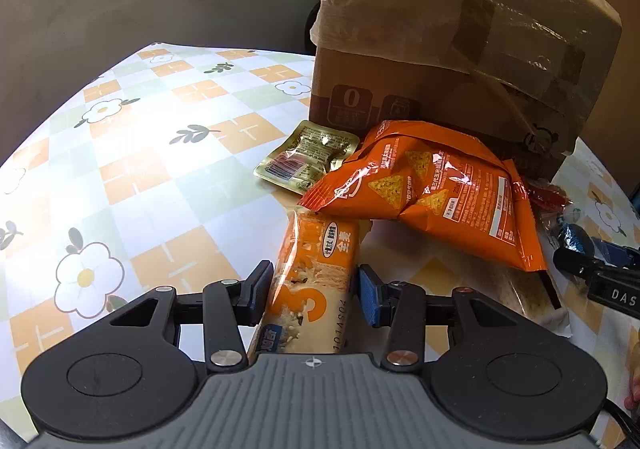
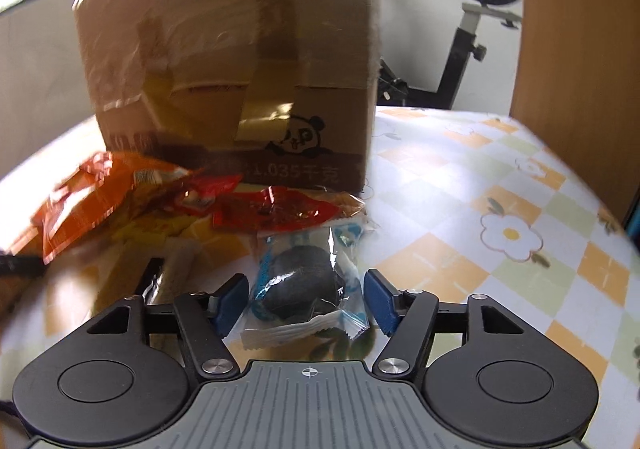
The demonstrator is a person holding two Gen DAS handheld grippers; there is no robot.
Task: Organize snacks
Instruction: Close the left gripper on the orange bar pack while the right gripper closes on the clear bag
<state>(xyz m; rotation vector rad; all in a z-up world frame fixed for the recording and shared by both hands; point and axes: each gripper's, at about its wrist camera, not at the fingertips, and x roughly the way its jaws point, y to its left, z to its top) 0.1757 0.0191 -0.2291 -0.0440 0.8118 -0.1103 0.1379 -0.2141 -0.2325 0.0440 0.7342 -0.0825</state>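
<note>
The left gripper (image 1: 314, 291) has its jaws clamped on an orange bread packet (image 1: 310, 281), both pads pressed against its sides. At twelve o'clock from it an orange chip bag (image 1: 424, 189) sprawls across the checkered counter (image 1: 132, 153), and a small gold sachet (image 1: 306, 157) lies at eleven. Behind them all a taped cardboard box (image 1: 452, 49) blocks the far side.

Over on the right gripper (image 2: 306, 297), the jaws stand apart around a clear packet with a dark round snack (image 2: 304, 289); the pads sit just off the wrapper on both sides. At twelve o'clock a red wrapper (image 2: 276, 213) lies in front of the box. An exercise bike (image 2: 472, 33) stands at one o'clock beyond the counter.
</note>
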